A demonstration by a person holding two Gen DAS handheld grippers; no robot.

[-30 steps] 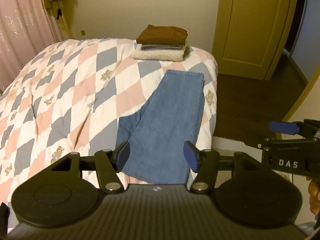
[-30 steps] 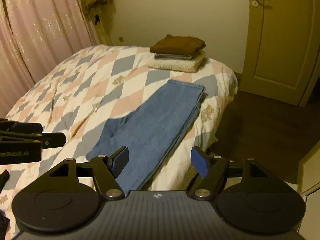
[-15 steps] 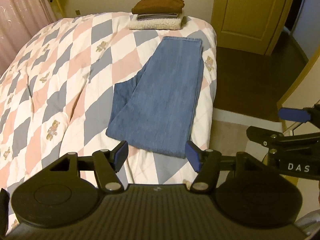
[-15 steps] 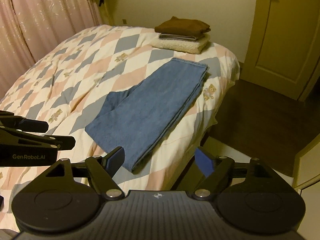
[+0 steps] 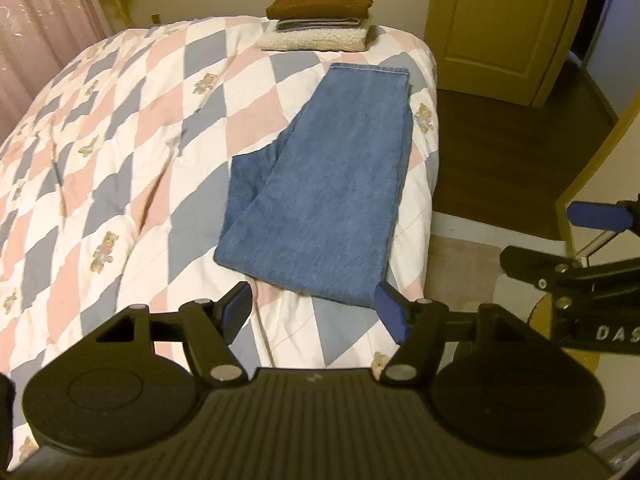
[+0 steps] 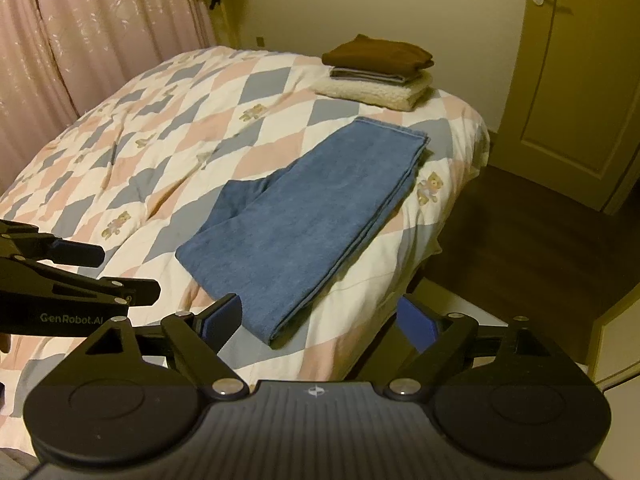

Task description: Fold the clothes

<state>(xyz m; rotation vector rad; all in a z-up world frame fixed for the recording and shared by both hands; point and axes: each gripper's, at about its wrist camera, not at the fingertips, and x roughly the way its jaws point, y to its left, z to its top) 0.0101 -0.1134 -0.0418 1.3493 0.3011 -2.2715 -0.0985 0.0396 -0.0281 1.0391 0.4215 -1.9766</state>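
The jeans [image 5: 328,184] lie flat on the quilt [image 5: 120,128], folded in half along their length, one leg on top of the other. They sit near the right edge of the bed, with the leg ends toward 12 o'clock and the waist end toward 6 o'clock, close to both grippers. At about 10 o'clock of the jeans a small part of the seat sticks out to the side.

The left gripper [image 5: 316,312] hangs just above the near end of the jeans. Its jaws stand wide apart and hold nothing. The right gripper [image 6: 320,320] is at the near corner of the jeans, also spread wide and empty; its right finger is over the edge of the bed.

At 12 o'clock, beyond the leg ends, a pile of folded clothes [image 5: 320,20] rests on the far end of the bed: brown on top, grey in the middle, cream fleece below. A door [image 6: 580,80] is at 2 o'clock, and a pink curtain [image 6: 100,32] at 10 o'clock.
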